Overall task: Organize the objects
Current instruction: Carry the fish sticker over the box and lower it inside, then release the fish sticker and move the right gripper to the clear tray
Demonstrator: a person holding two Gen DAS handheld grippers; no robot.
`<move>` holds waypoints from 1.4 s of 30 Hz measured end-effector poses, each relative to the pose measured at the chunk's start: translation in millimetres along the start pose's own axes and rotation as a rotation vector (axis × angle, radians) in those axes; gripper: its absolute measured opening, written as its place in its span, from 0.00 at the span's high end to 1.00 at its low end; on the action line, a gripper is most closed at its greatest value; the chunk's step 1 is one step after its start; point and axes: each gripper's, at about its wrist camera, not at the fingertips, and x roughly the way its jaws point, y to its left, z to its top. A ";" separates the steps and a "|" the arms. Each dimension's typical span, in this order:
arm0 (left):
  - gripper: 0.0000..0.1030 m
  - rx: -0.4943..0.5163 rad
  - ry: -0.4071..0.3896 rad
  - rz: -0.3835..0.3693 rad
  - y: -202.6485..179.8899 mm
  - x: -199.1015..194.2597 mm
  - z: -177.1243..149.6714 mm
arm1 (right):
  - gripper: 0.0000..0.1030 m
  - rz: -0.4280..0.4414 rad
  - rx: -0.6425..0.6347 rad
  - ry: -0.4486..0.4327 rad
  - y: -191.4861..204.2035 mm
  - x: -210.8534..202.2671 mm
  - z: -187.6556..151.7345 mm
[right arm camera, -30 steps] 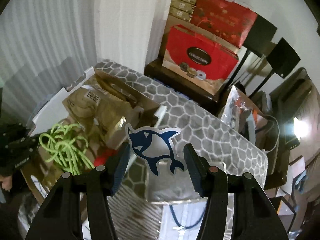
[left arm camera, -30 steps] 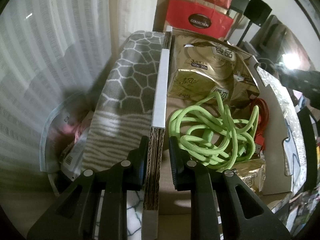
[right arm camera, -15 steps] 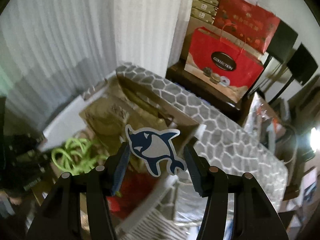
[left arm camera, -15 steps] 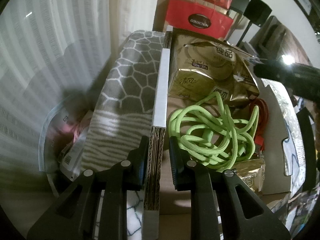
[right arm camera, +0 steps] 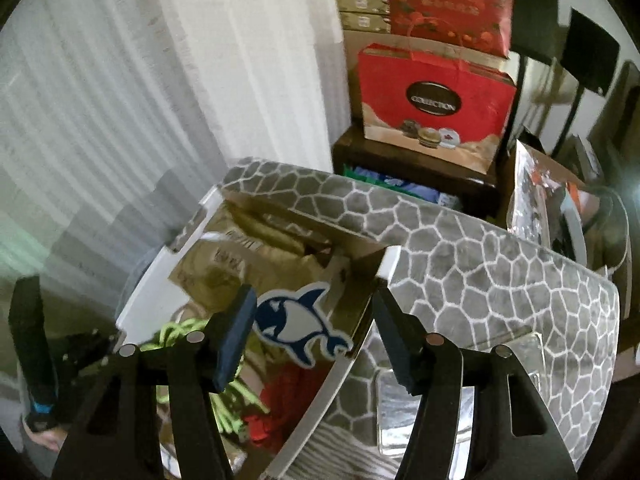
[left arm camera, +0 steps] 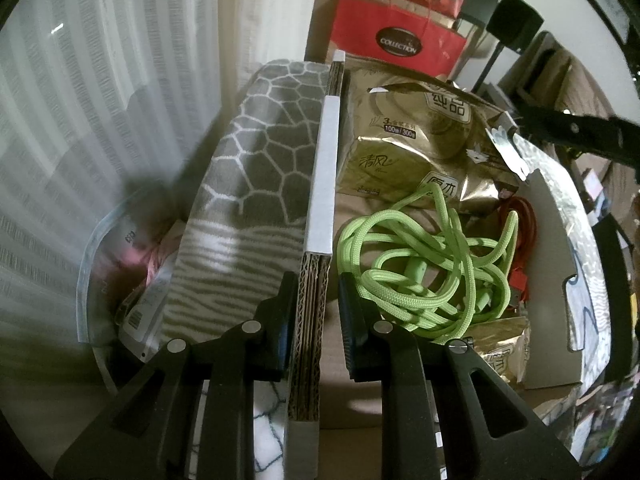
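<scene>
Behind the box [left arm camera: 320, 184], a red bag [left arm camera: 396, 40] reads "COLLECTION".

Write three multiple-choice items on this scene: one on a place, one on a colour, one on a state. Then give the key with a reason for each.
1. Where does the rope lie?
A. inside the box
B. on the blanket
C. on the red bag

2. What colour is the rope?
A. blue
B. light green
C. white

3. How does the left gripper stand?
A. wide open over the rope
B. shut on the box wall
C. shut on the blanket

Key: 1 A, it is coiled on the box floor beside the tissue pack. 2 B, its braid is lime. 3 B, both pads press the corrugated wall edge.
</scene>
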 end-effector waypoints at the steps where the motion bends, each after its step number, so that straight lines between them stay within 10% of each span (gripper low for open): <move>1: 0.83 0.000 0.000 0.000 0.1 0.0 0.0 | 0.39 0.000 -0.036 0.003 5.7 0.2 -2.4; 14: 0.83 0.000 0.000 0.001 -0.3 0.7 -0.2 | 0.41 -0.090 -0.256 0.090 31.0 31.7 -21.8; 20: 0.83 -0.001 0.000 -0.001 0.0 1.6 -0.6 | 0.82 -0.009 -0.164 0.116 22.7 35.8 -18.0; 27: 0.83 -0.001 0.001 0.000 0.2 1.5 -0.5 | 0.83 0.094 0.077 0.111 -12.1 30.9 -12.1; 42: 0.83 0.001 0.000 0.004 0.1 2.1 -1.2 | 0.62 -0.001 0.110 0.019 -23.9 -19.5 -14.3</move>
